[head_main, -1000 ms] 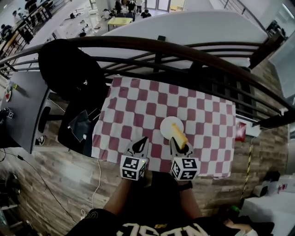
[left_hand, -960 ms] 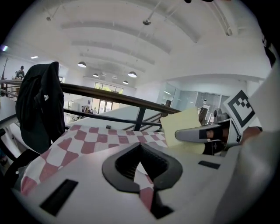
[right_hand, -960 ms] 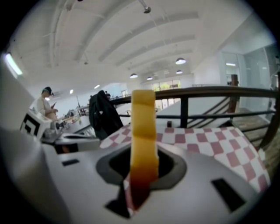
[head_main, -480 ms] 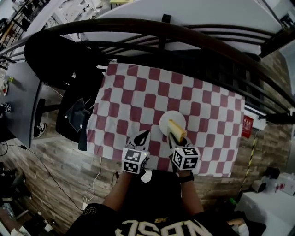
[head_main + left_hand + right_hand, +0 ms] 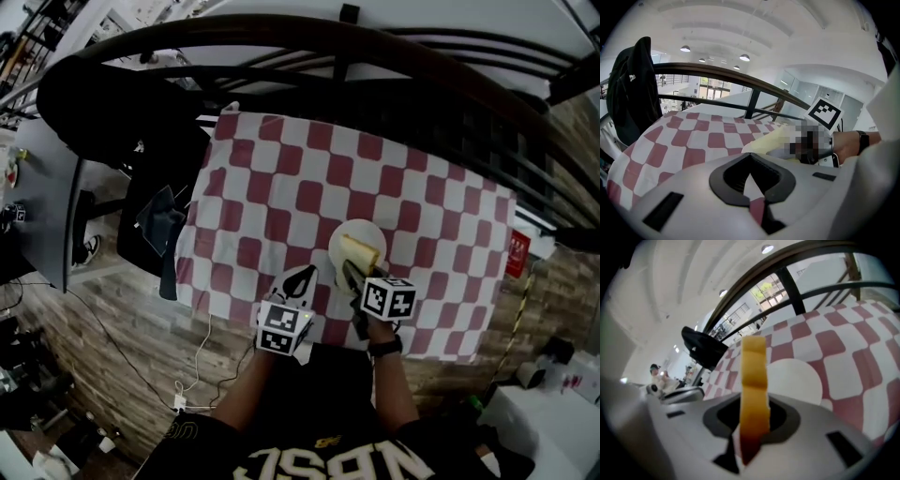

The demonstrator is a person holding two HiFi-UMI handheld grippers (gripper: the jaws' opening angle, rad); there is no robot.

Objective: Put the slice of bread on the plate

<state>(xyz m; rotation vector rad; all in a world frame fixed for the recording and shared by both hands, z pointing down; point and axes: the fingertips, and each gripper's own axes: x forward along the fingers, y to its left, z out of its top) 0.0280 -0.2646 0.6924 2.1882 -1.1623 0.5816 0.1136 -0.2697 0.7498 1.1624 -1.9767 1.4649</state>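
Observation:
A white plate (image 5: 349,236) sits on the red-and-white checked tablecloth (image 5: 281,187), right of the middle and toward the near edge. My right gripper (image 5: 352,274) is shut on the yellow slice of bread (image 5: 361,250), which hangs tilted just over the plate. In the right gripper view the bread (image 5: 754,380) stands edge-on between the jaws of the right gripper (image 5: 753,406), with the plate (image 5: 797,380) just beyond. My left gripper (image 5: 302,278) is shut and holds nothing, low over the cloth left of the plate. The left gripper (image 5: 750,161) view shows the bread (image 5: 771,140) to its right.
A dark curved railing (image 5: 375,37) runs along the table's far side. A black jacket on a chair (image 5: 112,112) stands at the far left corner. The table's near edge (image 5: 309,342) is right under my hands. Cables lie on the wooden floor (image 5: 197,375).
Both grippers have sunk toward the table. The right one has rolled, so the bread now leans over the plate rather than standing above its near rim.

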